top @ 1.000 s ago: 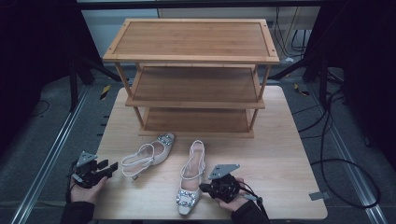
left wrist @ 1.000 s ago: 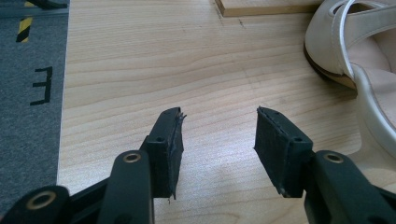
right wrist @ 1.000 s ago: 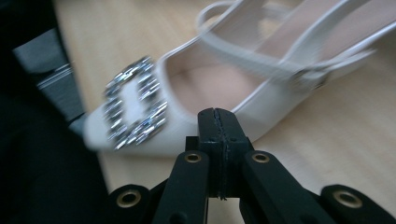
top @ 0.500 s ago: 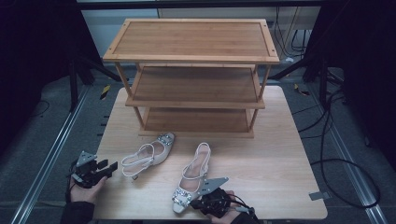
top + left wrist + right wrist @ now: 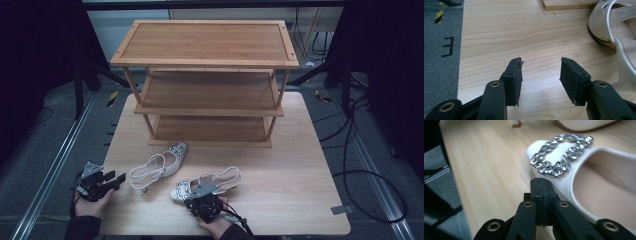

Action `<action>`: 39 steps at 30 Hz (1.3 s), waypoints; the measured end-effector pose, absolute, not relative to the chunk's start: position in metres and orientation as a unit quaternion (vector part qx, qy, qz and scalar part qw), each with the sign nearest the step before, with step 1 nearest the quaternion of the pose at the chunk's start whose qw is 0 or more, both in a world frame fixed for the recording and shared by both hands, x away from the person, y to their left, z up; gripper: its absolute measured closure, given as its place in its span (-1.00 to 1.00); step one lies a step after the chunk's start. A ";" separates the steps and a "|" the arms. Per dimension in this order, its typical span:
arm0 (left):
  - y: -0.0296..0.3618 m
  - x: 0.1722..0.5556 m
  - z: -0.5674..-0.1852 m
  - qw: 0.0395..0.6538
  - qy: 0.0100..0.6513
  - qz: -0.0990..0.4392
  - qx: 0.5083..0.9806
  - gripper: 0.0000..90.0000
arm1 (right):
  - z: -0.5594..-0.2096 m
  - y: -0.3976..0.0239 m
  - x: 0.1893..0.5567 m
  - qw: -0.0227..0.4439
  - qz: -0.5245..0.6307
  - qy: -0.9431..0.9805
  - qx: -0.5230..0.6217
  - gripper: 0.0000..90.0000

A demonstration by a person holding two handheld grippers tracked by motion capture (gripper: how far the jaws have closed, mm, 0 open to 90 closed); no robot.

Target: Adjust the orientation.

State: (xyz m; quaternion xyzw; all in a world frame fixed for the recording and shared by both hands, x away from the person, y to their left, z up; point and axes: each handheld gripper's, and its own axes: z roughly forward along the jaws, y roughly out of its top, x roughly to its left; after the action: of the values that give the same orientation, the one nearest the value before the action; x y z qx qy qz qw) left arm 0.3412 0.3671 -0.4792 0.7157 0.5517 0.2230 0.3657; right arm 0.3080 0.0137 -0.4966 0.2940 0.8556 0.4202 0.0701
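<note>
- The nearer shoe (image 5: 207,184) lies on the bench (image 5: 300,170) in front of the wooden rack (image 5: 205,75), its jewelled buckle (image 5: 560,153) at the toe; its mate (image 5: 159,164) lies just left of it, closer to the rack.
- Right tool (image 5: 541,188): jaws pressed together, touching the toe's edge; whether they pinch the rim, I cannot tell.
- Left tool (image 5: 541,75): jaws spread, nothing between them, left of the mate.
- Likely light; stiff sole, thin floppy straps, smooth upper. The side rim looks the safest hold.
- No readable brand.

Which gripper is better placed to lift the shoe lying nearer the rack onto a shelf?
Left. The left gripper, jaws open, sits beside that shoe; the right gripper is shut against the other shoe.
</note>
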 end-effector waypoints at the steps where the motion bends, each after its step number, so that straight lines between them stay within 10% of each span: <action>1: 0.367 0.341 -0.479 0.365 0.551 0.223 0.716 0.12 | -0.497 0.020 0.314 0.074 0.422 0.854 0.295 1.00; 21: 0.367 0.341 -0.479 0.365 0.550 0.227 0.716 0.13 | -0.447 -0.007 0.314 0.088 0.504 0.806 0.297 0.84; 39: 0.369 0.343 -0.481 0.364 0.550 0.225 0.717 0.12 | -0.432 -0.121 0.336 0.147 0.513 0.782 0.321 -0.32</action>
State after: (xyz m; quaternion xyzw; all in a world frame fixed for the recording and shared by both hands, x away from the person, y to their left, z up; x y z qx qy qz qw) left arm 0.3434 0.3685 -0.4809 0.7171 0.5497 0.2253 0.3644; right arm 0.3364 -0.1210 -0.4319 0.3210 0.7821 0.5134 0.1471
